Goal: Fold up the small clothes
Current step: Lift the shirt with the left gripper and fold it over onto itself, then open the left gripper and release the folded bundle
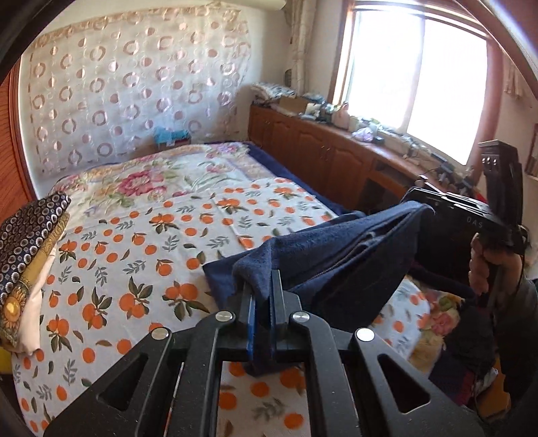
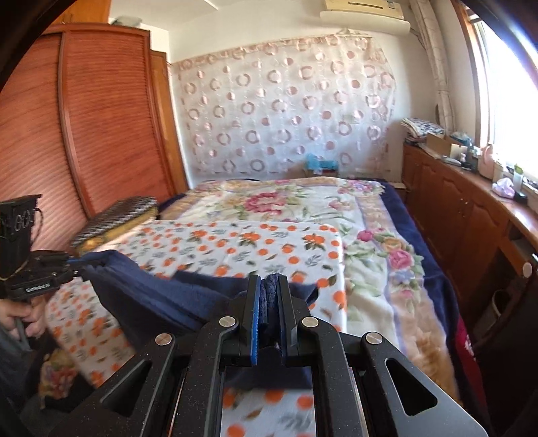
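1. Both hand-held grippers point down at a shallow slant over the near end of the bed (image 1: 141, 235), with a dark blue garment (image 1: 336, 262) stretched between them and lifted above the orange-print sheet (image 2: 242, 245).
2. In the left wrist view the right hand-held gripper (image 1: 433, 210) appears at the right, a hand (image 1: 484, 265) wrapped around its grip below. In the right wrist view the left hand-held gripper (image 2: 72, 260) shows at the left edge, held by fingers (image 2: 23, 316) below it.
3. Only the left wrist view shows the bright window (image 1: 413, 77) and a folded pile of patterned cloth (image 1: 30, 248) at the bed's left edge; only the right wrist view shows the wooden wardrobe (image 2: 101, 117) on the left and the air conditioner (image 2: 366, 16) high on the far wall. Both show the circle-patterned curtain (image 2: 285, 107) and the wooden counter (image 2: 464, 208) along the right.
4. The left hand-held gripper (image 1: 264, 302) is clamped tight on a bunched blue corner of the garment, its jaws almost together.
5. The right hand-held gripper (image 2: 270, 302) is likewise closed on a thick fold of the same garment, fabric filling the narrow gap.
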Available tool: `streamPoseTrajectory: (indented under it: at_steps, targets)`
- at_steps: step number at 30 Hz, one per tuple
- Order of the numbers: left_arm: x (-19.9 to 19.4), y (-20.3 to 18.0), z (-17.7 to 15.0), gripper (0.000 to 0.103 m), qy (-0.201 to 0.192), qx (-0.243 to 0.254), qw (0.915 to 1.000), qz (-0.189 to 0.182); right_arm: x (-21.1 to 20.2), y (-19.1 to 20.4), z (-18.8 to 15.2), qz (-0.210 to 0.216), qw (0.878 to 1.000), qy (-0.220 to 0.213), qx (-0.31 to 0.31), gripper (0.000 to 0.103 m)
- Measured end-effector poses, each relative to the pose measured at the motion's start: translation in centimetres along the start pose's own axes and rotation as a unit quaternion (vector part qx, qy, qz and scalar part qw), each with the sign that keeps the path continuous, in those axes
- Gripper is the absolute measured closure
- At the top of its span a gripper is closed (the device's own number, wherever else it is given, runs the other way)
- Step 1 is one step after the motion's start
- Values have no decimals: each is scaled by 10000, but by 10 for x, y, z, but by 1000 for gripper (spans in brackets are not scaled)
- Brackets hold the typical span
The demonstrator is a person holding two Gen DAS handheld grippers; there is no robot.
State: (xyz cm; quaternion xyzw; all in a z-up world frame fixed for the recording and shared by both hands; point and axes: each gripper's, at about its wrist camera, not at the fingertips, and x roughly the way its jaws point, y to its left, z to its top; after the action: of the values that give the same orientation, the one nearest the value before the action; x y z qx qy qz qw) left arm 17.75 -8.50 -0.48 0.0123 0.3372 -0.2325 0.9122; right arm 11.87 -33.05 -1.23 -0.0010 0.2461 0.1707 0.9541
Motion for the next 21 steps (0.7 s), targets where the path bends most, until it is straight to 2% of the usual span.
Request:
streamPoseTrajectory:
  at_steps: [3,5,7,9,15,17,18,20,21]
  targets:
    - [22,12,5,97,194,-106,9997,46,34,-1,6,-139,9996,221,81,95]
    - [28,19,5,87,282,-200,9994,88,48,1,8,-233,9989,390,97,95]
    - [19,24,3,65,76,-260,9994,207,63,0,9,-263,9980,539,176,95]
    - [10,27,1,55,-62,-332,9993,129,72,1,15,-301,9975,612,177,95]
    - [12,20,-10,50,91,-183,9997,117,87,-4,29,-324,9965,649,413,92]
    - [19,15,-17,50,234,-138,9996,41,78,-6,26,-446,9964,542,473,76]
    - [25,13,-21,50,324,-129,9994,-3,72,-7,25,-502,9967,438,459,71]
    - [36,8,-26,50,478,-97,9988,-12,55,-5,25,-519,9977,155,399,47]
    - [42,5,-28,50,541,-75,9985,-11,46,-3,23,-570,9977,71,372,45]
